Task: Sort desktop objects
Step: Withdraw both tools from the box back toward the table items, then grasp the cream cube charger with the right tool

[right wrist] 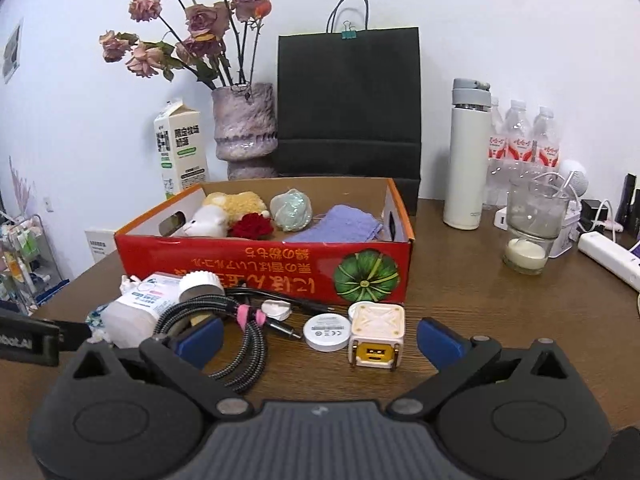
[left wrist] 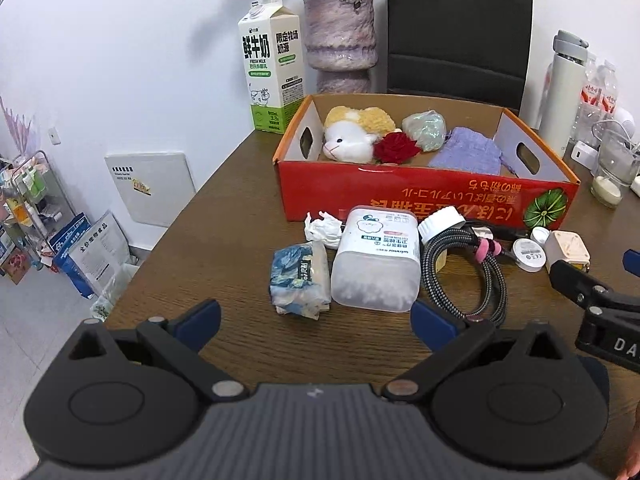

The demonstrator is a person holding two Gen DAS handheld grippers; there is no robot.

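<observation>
A red cardboard box [left wrist: 400, 196] [right wrist: 260, 268] at mid-table holds a plush toy [left wrist: 352, 136], a red rose, a green ball and a purple pouch [left wrist: 468, 152]. In front of it lie a tissue pack [left wrist: 300, 276], a clear cotton container [left wrist: 376, 260], a braided cable [left wrist: 464, 276] [right wrist: 240, 356], a round white disc [right wrist: 326, 332] and a cream cube charger [right wrist: 376, 340]. My left gripper [left wrist: 316, 322] is open just short of the tissue pack and container. My right gripper [right wrist: 320, 340] is open, with the disc and charger between its fingers, untouched.
A milk carton [left wrist: 272, 68], a vase of dried roses [right wrist: 244, 128] and a black paper bag [right wrist: 348, 100] stand behind the box. A white flask [right wrist: 466, 156], water bottles, a glass candle jar [right wrist: 532, 228] and a power strip [right wrist: 608, 252] crowd the right. The table's left edge drops to the floor.
</observation>
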